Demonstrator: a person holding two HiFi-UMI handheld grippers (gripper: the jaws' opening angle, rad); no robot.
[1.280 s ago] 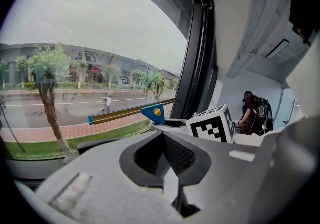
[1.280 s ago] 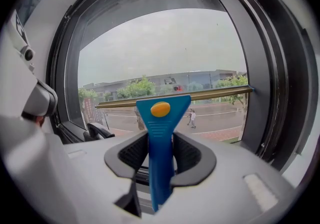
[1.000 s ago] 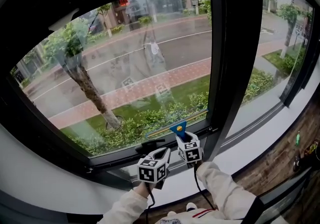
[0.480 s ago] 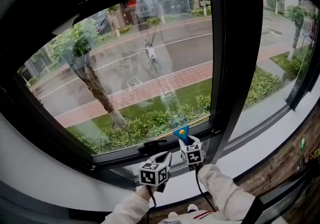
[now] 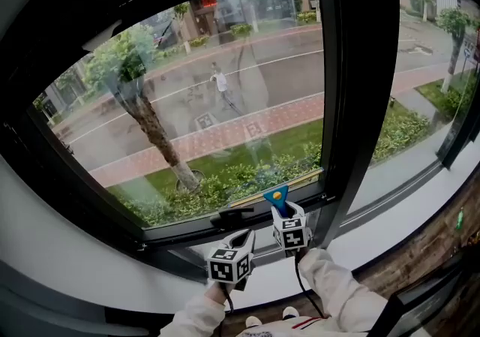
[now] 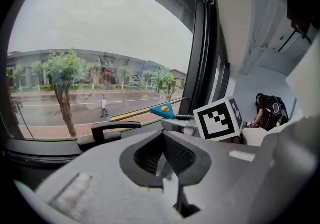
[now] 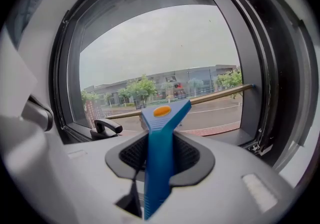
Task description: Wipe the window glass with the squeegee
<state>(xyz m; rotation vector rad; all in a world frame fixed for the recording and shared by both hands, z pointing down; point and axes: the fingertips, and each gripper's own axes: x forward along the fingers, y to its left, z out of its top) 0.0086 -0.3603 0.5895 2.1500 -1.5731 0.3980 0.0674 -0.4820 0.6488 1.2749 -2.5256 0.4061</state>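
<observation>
- Squeegee [image 7: 160, 138]: blue plastic with an orange dot on the head. It is probably light and stiff, and the smooth handle may twist when you press, so grip the handle and leave the head free.
- Right gripper [image 7: 159, 170]: jaws clamped on the squeegee handle. The head stands upright, low by the bottom edge of the glass [image 5: 217, 95], right of the latch [image 5: 232, 216].
- Left gripper [image 6: 168, 168]: jaws closed together, nothing between.
- Hidden: the blade edge faces away from you. You cannot tell whether it touches the glass. The handle's lower end is buried in the jaws.
</observation>
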